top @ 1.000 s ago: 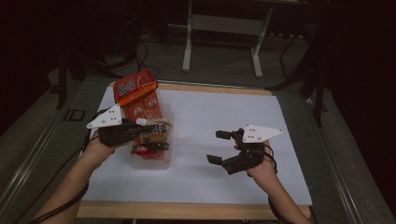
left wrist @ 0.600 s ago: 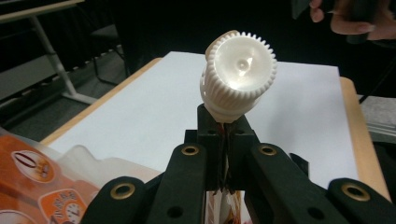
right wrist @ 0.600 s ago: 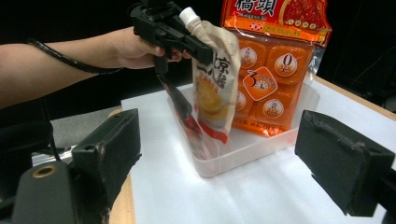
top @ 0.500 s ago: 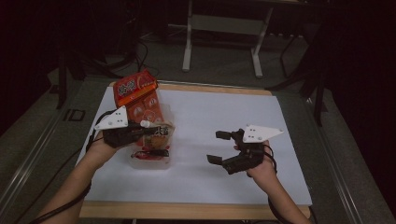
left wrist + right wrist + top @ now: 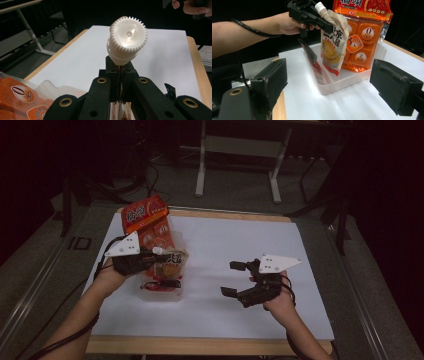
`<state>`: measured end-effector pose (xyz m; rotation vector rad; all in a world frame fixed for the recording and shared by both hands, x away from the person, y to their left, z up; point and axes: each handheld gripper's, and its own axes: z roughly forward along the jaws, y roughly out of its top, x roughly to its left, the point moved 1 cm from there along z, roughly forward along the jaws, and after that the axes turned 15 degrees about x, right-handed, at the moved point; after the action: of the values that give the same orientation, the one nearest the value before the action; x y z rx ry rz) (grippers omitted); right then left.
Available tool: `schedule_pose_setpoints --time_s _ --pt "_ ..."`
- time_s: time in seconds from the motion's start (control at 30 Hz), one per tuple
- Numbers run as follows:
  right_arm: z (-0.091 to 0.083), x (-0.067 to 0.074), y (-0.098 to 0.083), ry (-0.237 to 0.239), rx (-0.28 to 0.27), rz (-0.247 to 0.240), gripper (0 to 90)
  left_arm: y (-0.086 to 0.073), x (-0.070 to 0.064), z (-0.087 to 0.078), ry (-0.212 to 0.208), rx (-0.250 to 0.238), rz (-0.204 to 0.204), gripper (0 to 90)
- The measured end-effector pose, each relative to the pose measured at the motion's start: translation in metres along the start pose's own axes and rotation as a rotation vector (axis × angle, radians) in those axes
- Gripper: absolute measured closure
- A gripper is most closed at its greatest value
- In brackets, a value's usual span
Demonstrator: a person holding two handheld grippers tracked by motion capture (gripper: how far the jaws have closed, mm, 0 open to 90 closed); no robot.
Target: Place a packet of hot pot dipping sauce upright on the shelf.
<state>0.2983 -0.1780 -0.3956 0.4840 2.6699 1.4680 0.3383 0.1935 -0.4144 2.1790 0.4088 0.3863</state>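
My left gripper (image 5: 151,257) is shut on the neck of a beige spout pouch (image 5: 170,263), just under its white ribbed cap (image 5: 128,37). The pouch (image 5: 333,42) hangs upright over a clear plastic tub (image 5: 342,80). In the left gripper view the jaws (image 5: 121,68) pinch the pouch top. An orange packet (image 5: 146,218) stands tilted at the tub's far end, and a dark red sachet (image 5: 314,61) leans inside the tub. My right gripper (image 5: 231,278) rests open on the white sheet to the right, with nothing between its jaws (image 5: 334,81).
The tub (image 5: 172,296) sits at the left of a white sheet (image 5: 235,245) on a wooden table. Bare sheet lies between the tub and the right gripper. A metal stand (image 5: 237,150) is on the floor beyond the table.
The left gripper has shifted slightly toward the near side with the pouch, which now shows more plainly above the tub. The right gripper has stayed in place.
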Motion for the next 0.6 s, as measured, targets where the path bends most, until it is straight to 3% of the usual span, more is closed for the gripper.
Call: schedule_pose_setpoints --time_s 0.3,0.6 --pt "-0.0011 -0.0008 -0.0006 0.002 -0.004 0.004 14.3 0.0058 0.0022 0.0001 -0.001 0.03 0.035 88.1" --pt "-0.0004 -0.0006 -0.0008 0.007 -0.003 0.003 14.3 0.0073 0.0022 0.007 -0.043 0.028 0.045 88.1"
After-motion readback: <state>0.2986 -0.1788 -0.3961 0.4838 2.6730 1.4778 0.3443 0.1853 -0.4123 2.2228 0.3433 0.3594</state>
